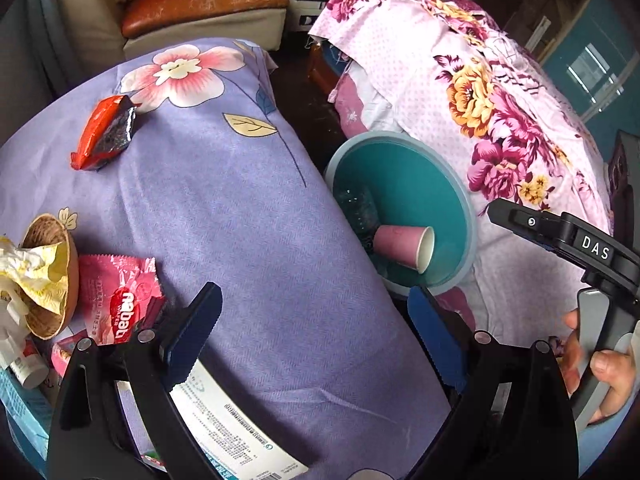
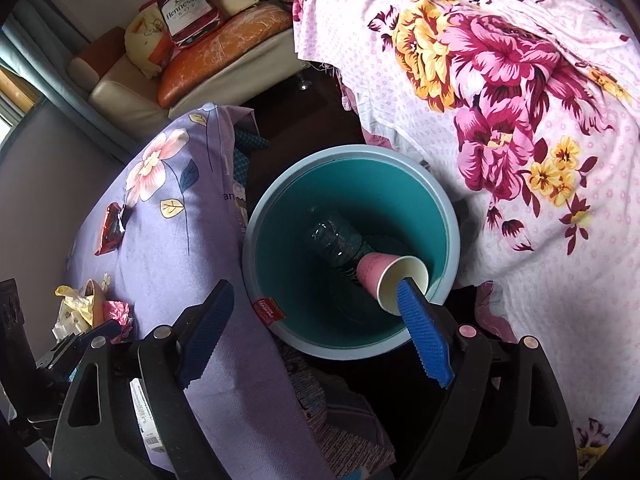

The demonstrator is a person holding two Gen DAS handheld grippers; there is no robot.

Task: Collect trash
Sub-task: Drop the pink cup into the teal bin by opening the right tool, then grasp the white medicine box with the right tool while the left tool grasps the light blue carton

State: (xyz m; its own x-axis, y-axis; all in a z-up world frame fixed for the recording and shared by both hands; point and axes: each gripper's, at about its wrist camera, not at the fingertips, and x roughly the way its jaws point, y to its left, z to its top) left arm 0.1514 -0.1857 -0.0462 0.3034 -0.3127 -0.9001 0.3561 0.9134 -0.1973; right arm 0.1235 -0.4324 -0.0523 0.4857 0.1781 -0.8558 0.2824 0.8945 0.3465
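Observation:
A teal bin (image 2: 440, 216) (image 1: 464, 208) stands on the floor between two cloth-covered surfaces. Inside lie a pink paper cup (image 2: 394, 276) (image 1: 404, 246) and a clear plastic bottle (image 2: 336, 240) (image 1: 356, 208). My right gripper (image 2: 316, 320) is open and empty above the bin's near rim. My left gripper (image 1: 316, 320) is open and empty over the purple cloth (image 1: 248, 220). On that cloth lie a red-black wrapper (image 1: 106, 132) (image 2: 112, 228), a pink wafer wrapper (image 1: 120, 296) (image 2: 118, 310), and crumpled yellow paper (image 1: 36, 268) in a brown bowl (image 1: 70, 264).
A printed white packet (image 1: 228, 420) lies under my left gripper. A pink flowered cloth (image 2: 520, 120) covers the surface to the right. A sofa with orange cushions (image 1: 200, 0) stands at the back. The right gripper's body and the hand holding it (image 1: 600, 364) show at right.

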